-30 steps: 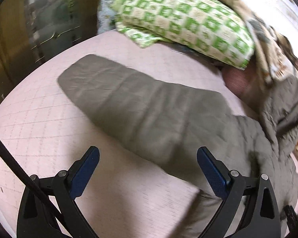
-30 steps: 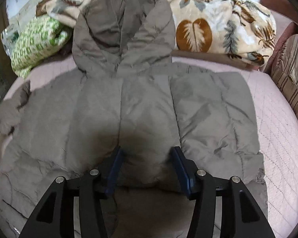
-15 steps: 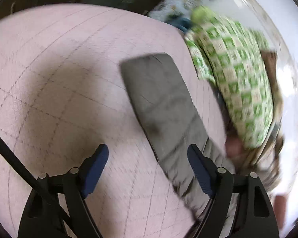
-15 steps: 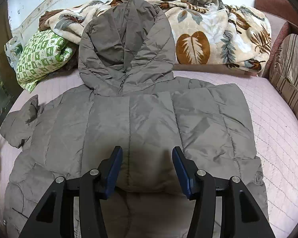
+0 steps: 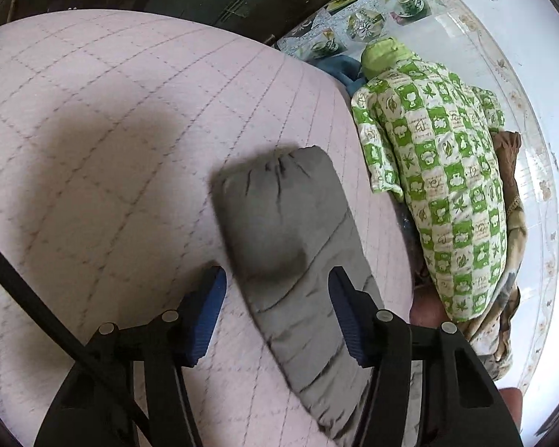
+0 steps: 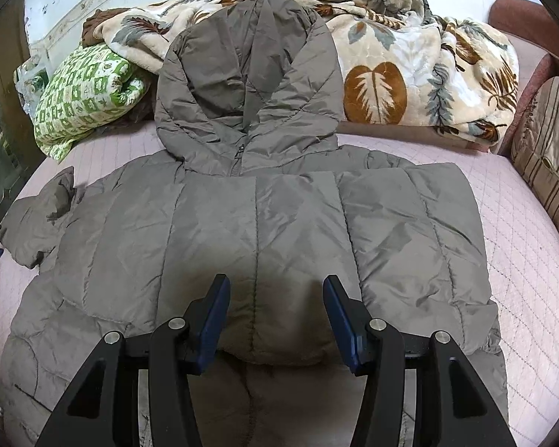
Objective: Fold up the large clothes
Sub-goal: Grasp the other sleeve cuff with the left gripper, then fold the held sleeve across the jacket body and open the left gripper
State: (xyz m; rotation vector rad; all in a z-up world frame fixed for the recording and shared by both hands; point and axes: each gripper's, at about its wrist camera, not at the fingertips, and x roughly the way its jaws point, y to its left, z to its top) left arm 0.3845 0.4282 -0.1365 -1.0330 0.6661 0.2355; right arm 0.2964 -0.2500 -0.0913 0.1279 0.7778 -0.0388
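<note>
Left wrist: one left gripper [image 5: 277, 285], jaws closing, one grey jacket sleeve [image 5: 294, 246] between them, pads not yet pressing. Sleeve cuff sat near the pink quilted bed's [image 5: 93, 130] far edge; bare bed to its left, one green checked pillow [image 5: 439, 186] close on the right.

Right wrist: one right gripper [image 6: 275, 294], half-open over the jacket's [image 6: 257, 223] folded hem; grip unclear. One hood lay against one leaf-print blanket [image 6: 410, 63]; bare bed to the right.
</note>
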